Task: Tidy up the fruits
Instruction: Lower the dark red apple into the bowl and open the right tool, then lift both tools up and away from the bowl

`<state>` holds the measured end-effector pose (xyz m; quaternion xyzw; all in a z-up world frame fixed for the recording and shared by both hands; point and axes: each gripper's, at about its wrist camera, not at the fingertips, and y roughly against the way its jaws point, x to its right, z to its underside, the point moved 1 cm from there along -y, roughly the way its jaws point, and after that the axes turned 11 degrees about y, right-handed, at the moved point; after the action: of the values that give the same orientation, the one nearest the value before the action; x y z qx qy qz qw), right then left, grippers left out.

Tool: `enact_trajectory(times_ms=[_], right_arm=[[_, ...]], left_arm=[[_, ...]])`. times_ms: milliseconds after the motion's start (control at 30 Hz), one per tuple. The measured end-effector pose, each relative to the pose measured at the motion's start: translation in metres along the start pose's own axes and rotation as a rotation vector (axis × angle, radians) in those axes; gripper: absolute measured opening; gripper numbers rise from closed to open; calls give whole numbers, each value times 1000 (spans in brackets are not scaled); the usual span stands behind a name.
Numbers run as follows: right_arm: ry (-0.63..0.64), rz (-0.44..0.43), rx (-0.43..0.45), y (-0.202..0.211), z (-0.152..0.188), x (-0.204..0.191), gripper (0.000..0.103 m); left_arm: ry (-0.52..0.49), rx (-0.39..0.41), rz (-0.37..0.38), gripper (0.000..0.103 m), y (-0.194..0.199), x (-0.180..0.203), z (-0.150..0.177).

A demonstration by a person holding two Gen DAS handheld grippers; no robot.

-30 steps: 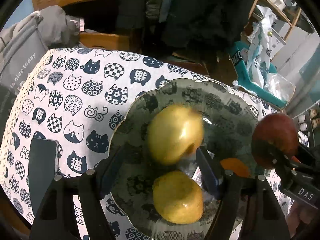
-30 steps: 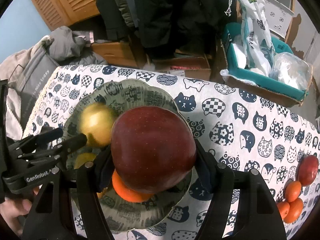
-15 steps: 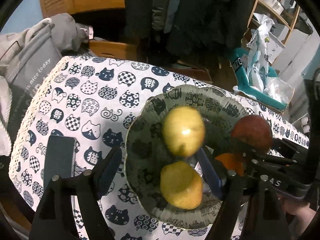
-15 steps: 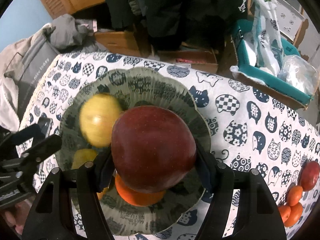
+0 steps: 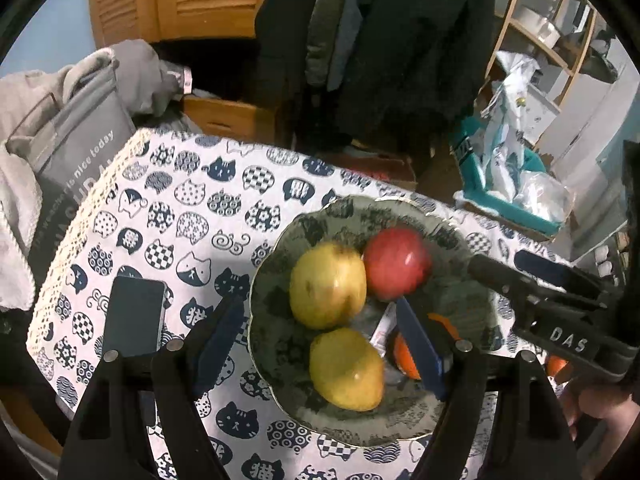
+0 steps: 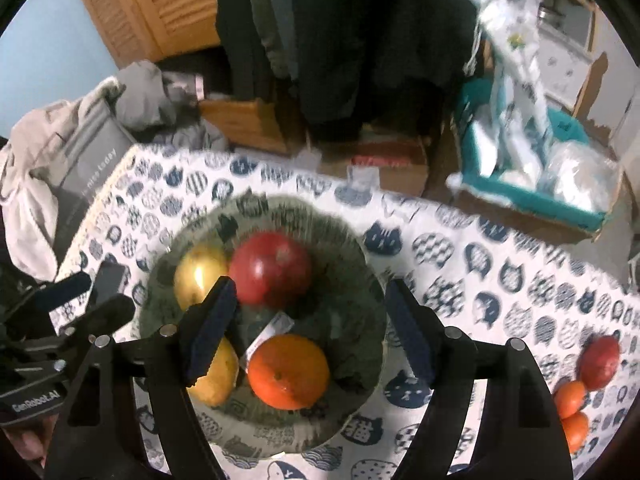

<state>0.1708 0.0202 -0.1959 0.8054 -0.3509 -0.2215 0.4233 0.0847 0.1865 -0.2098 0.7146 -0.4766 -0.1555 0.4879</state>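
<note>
left wrist: left gripper (image 5: 316, 344) open, holding nothing; bowl (image 5: 280, 392) below its tips with two yellow pears (image 5: 327, 290), red apple (image 5: 396, 266) beyond | right wrist: right gripper (image 6: 308, 326) jaws opening, empty; red apple (image 6: 272, 268) ahead in bowl (image 6: 360, 376), orange (image 6: 289, 371) under fingers

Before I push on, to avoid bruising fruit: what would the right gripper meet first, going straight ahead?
Probably the orange in the plate; it lies between the opening, empty jaws of the right gripper. Depth is unclear.
</note>
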Motion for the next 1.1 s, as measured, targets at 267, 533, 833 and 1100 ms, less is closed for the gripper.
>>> enact_trajectory(times_ms=[267,533,833,1100], right_arm=[[14,69,114,59,-11,0,78],[24,105,204,113,-10,-3,78],[59,188,293,172,2,-3,80],[32,213,339,210,23,13,81]], left_arm=[[-1,65,47,81,40,10,-4],[-40,167,70,88,91,24,-3],[-100,262,98,90,140,42,4],[-143,314,116,97,169,60,14]])
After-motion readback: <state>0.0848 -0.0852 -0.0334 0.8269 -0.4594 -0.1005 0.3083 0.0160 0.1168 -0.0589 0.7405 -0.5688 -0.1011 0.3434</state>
